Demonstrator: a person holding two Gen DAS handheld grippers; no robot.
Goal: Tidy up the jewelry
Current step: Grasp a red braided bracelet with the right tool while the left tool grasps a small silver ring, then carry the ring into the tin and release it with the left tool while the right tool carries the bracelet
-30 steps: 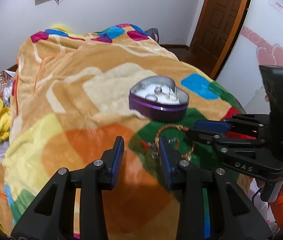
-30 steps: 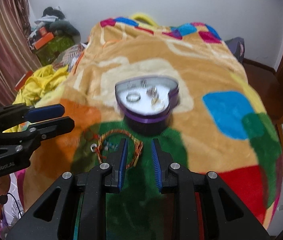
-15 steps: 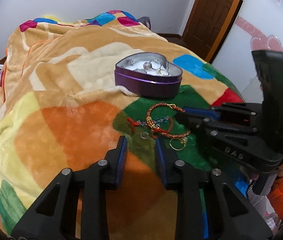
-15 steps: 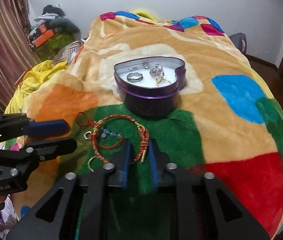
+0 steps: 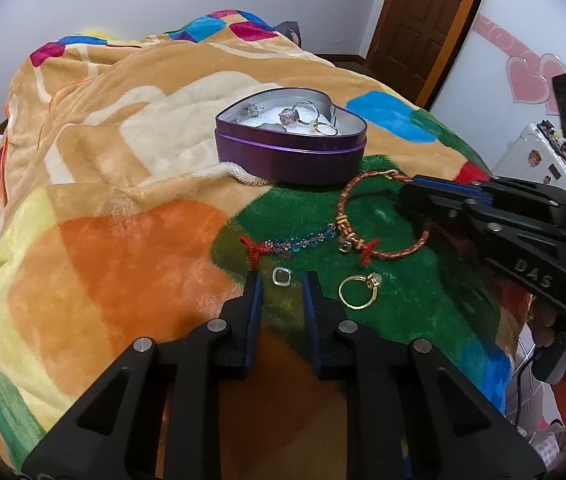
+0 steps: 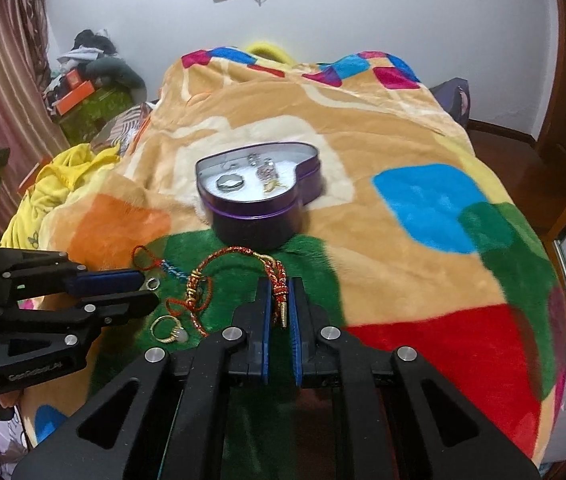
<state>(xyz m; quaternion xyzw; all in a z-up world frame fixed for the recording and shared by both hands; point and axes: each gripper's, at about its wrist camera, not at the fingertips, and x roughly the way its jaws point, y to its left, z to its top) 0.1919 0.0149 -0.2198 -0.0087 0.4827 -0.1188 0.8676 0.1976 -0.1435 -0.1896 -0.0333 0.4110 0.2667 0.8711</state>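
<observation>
Jewelry (image 5: 347, 224) scattered on the green patch of the bed's blanket (image 5: 123, 264), just in front of the heart-shaped purple tin (image 5: 289, 152). Right tool (image 6: 280, 304) clamped shut on the knotted end of the red-and-gold braided bracelet (image 6: 277, 280), pads nearly together with the cord pinched between. Probably grabbed by that thick end because the cord is floppy and the knot gives something to bite. Left tool (image 5: 281, 280) narrow and closing, small square silver ring (image 5: 282, 276) sitting between the tips but not pinched yet as far as can be told. Gold ring with a pale stone (image 5: 359, 290) lying just beside, untouched. Blue beaded strand (image 5: 303, 243) with red tassels stretched beyond the tips, near the bracelet loop. Tin open, lid nowhere visible, already holding a few rings on a white lining, so likely the drop-off spot. Plush multicoloured blanket, soft and lumpy, small stuff could sink in. Bedroom around: wooden door (image 5: 423, 20), white walls, clutter and striped curtain off to one side.
</observation>
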